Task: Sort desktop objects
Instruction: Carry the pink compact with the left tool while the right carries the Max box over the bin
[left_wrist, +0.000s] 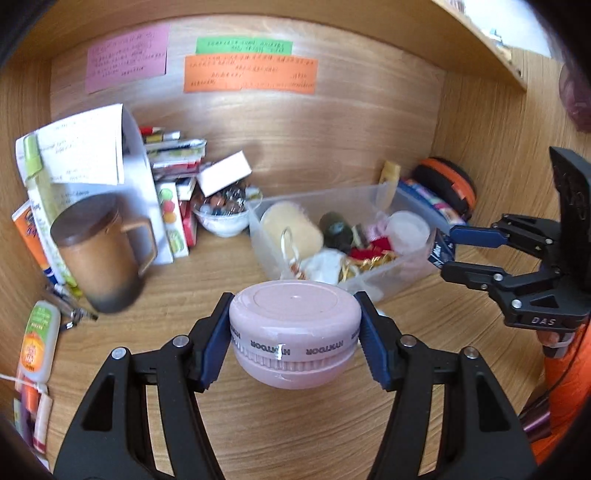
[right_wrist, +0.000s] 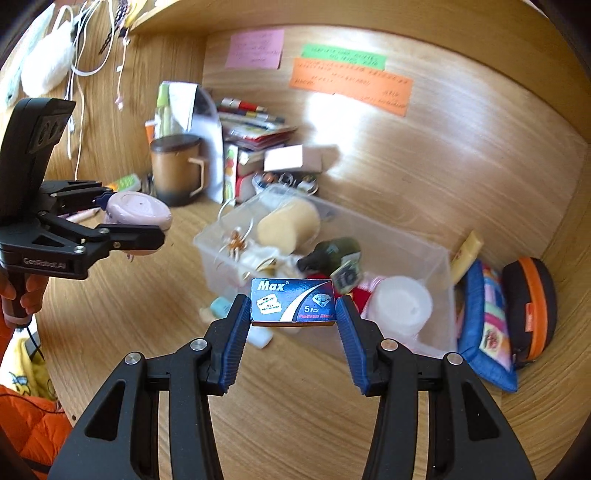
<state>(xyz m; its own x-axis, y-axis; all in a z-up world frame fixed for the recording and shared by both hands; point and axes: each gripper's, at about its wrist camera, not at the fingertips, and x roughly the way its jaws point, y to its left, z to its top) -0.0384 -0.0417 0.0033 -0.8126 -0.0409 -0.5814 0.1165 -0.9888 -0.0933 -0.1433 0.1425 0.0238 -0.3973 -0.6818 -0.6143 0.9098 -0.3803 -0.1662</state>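
the left gripper clamps a pink round case above the wooden desk; the right gripper pinches a blue max razor-blade box, apparently over the clear bin's near edge.

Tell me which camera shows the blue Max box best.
The right wrist view: the blue Max box faces the camera between the right gripper pads, label readable. The left wrist view catches only a dark edge of it.

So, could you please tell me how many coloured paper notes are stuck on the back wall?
3: a pink note at left, a green note to its right, an orange note directly below the green.
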